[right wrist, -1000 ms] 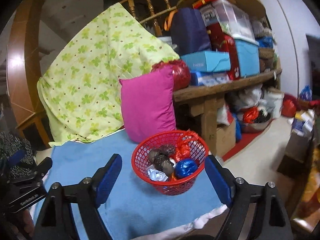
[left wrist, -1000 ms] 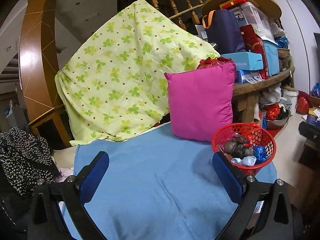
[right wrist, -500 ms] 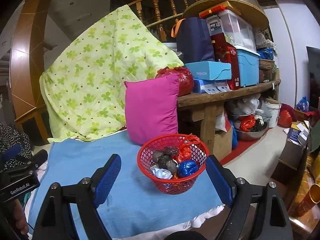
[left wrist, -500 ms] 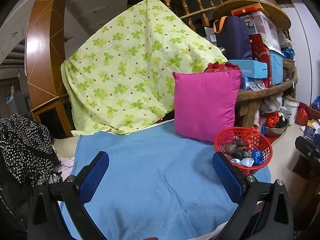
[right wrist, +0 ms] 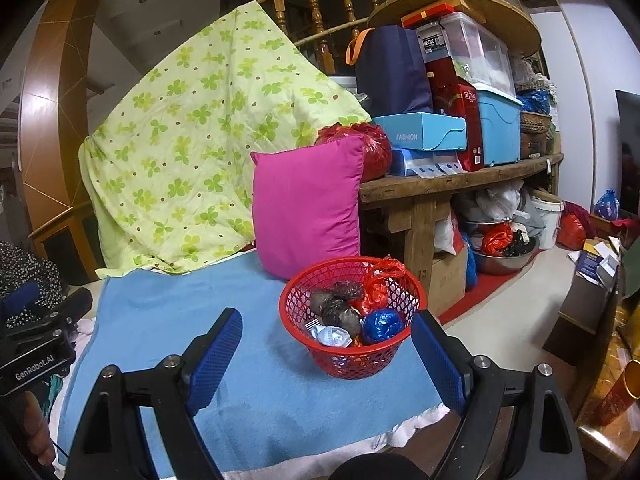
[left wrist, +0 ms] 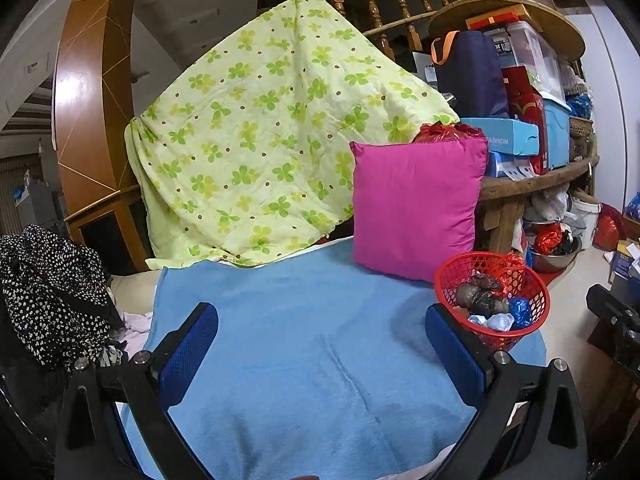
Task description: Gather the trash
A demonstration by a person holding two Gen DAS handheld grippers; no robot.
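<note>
Both tools stand apart and empty: left tool (left wrist: pixel 320 340) over bare blue towel (left wrist: pixel 304 344), right tool (right wrist: pixel 326 344) just short of the red basket (right wrist: pixel 304 312), which sits near the towel's right front edge holding wrapped trash (right wrist: pixel 380 326). A careless nudge could tip it floorward. Compared with a second ago, both views sit farther back; the pink pillow (right wrist: pixel 308 204) looks smaller.

My right claw (right wrist: pixel 326 350) hung wide apart over the blue towel (right wrist: pixel 168 320), holding nothing. The red basket (right wrist: pixel 296 304) of trash (right wrist: pixel 344 316) sat between my fingers, before the pink pillow (right wrist: pixel 306 204).
</note>
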